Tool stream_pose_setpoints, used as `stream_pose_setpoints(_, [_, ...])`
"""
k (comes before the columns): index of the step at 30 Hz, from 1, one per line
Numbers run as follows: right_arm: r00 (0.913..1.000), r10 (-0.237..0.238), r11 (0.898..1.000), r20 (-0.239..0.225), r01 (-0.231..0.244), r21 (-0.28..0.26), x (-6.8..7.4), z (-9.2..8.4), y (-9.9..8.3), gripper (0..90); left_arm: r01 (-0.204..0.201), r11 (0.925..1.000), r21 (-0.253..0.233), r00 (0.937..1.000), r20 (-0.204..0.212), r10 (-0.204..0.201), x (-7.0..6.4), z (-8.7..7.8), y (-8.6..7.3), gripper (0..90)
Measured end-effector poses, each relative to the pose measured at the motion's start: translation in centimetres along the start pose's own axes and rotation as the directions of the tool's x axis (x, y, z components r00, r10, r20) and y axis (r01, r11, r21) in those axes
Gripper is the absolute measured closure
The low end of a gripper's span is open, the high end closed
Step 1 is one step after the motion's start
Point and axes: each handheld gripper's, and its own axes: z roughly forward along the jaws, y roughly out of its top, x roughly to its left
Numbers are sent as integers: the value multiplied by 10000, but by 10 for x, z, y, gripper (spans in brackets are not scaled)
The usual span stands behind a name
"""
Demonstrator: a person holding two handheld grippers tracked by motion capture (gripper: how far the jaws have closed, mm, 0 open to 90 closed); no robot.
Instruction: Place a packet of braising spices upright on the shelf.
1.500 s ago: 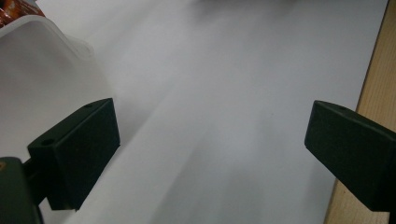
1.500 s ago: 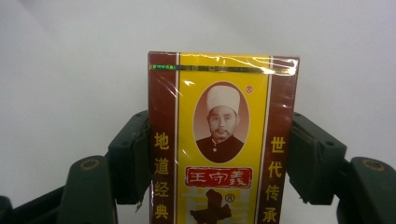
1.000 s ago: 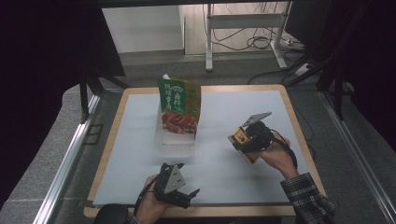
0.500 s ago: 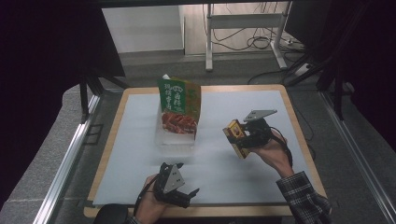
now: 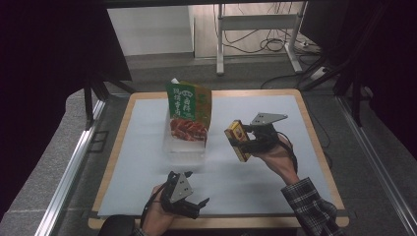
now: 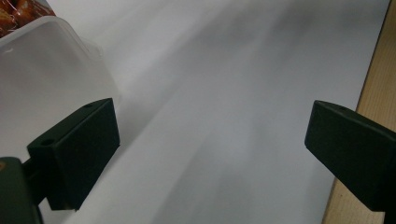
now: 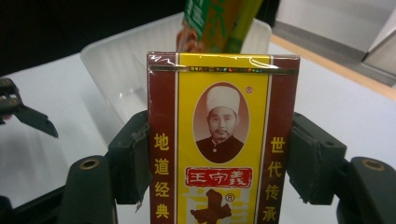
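My right hand-held gripper (image 7: 215, 163) clamped the stiff, light, glossy yellow-and-maroon cardboard box (image 7: 223, 140) by its 2 narrow edges, mid-frame; the left hand-held gripper (image 6: 210, 154) gaped wide, empty.

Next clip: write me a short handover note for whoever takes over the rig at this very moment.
Right hand-held gripper: shut on the yellow and maroon box, held above the white mat to the right of the clear plastic tub.
Left hand-held gripper: open, nothing between its jaws, low at the mat's near edge.
The green snack bag already stands in the tub.
Left to do, probably: carry the box over to the tub, set it in beside the bag, then release.
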Motion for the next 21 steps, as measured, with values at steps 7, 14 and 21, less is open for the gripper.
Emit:
stream_pose_setpoints(7, [9995, -191, 9987, -236, 179, -476, 6, 9, 8, 316, -19, 10000, 17, 10000, 3, 19, -2, 0, 1, 24])
stream_pose_setpoints(14, [9985, -336, 9949, -437, 292, -970, 11, 19, 14, 317, 55, 10000, 7, 10000, -13, -55, -1, -1, 0, 23])
stream_pose_setpoints(21, [9969, -311, 9904, -724, 210, -1365, 14, 31, 20, 316, 106, 9999, 53, 9999, 35, -106, -3, -3, -1, 22])
